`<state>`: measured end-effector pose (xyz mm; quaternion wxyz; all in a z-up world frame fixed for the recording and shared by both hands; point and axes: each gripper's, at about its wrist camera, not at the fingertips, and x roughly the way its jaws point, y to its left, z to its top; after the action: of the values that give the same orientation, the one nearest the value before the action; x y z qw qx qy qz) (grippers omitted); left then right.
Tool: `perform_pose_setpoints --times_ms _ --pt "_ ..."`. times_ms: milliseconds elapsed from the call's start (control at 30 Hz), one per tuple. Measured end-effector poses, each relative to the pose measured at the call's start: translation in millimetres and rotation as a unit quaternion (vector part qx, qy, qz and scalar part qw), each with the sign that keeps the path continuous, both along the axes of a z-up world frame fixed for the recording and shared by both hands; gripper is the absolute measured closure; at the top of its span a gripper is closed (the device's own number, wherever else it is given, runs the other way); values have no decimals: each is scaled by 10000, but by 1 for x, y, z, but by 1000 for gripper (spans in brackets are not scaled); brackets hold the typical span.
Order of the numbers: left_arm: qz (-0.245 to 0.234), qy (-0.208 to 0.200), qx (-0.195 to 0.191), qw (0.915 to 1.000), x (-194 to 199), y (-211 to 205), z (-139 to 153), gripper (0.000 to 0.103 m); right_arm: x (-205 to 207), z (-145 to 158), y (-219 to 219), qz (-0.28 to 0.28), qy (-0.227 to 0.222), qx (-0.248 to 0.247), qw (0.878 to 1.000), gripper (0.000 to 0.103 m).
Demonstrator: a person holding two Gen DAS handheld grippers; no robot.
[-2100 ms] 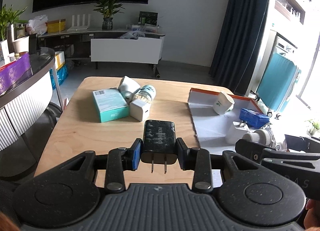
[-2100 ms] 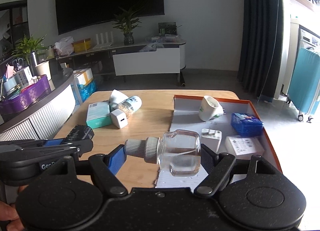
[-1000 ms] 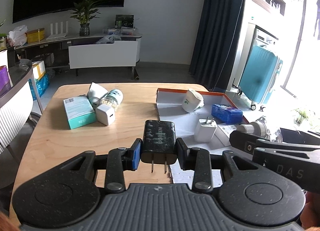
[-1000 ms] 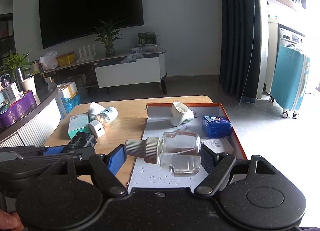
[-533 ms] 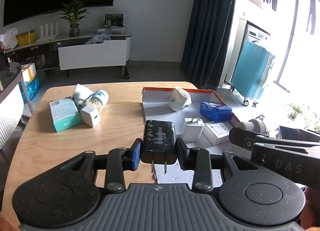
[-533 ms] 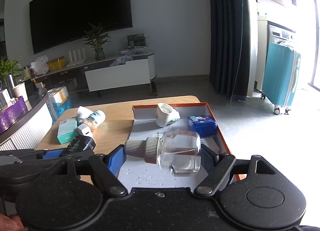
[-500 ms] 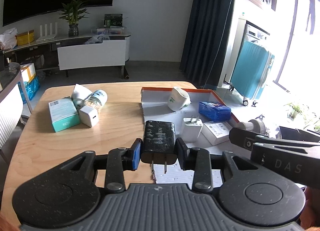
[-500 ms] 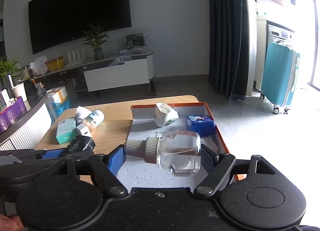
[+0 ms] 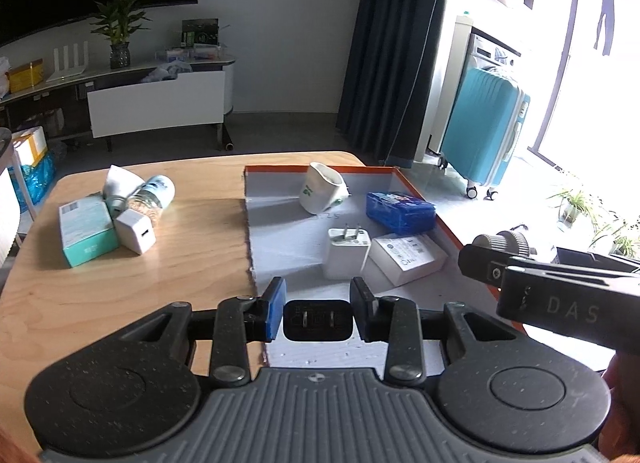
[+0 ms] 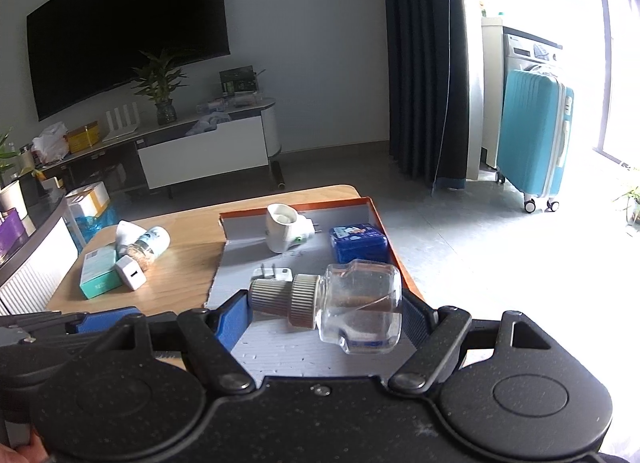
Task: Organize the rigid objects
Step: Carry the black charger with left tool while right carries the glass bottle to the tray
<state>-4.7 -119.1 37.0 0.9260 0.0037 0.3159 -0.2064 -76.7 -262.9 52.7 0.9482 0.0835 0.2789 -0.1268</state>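
My left gripper [image 9: 318, 309] stands open over the near end of the orange-edged tray [image 9: 280, 239]. The black plug adapter [image 9: 318, 321] lies between its fingers with gaps on both sides, prongs facing me. My right gripper [image 10: 326, 309] is shut on a clear glass bottle with a grey ribbed cap [image 10: 352, 309], held sideways above the tray [image 10: 244, 263]. In the tray lie a white plug-in diffuser [image 9: 320, 193], a blue box [image 9: 400, 211], a white charger [image 9: 346, 249] and a white labelled box [image 9: 408, 257].
On the wooden table [image 9: 180, 263] left of the tray lie a teal box [image 9: 84, 231], a small white cube charger [image 9: 136, 235], a jar on its side [image 9: 154, 199] and a white object [image 9: 116, 185]. A teal suitcase [image 9: 484, 131] stands on the floor to the right.
My left gripper has opened and the black adapter has dropped out of its grip onto the tray. Both grippers have moved right, over the tray. The right gripper still holds the bottle.
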Motion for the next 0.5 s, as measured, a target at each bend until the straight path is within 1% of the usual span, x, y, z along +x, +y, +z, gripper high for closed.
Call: perform_pose_setpoints --times_ms 500 --pt "-106 90 -71 9999 27 -16 5 68 25 0 -20 -72 109 49 9999 11"
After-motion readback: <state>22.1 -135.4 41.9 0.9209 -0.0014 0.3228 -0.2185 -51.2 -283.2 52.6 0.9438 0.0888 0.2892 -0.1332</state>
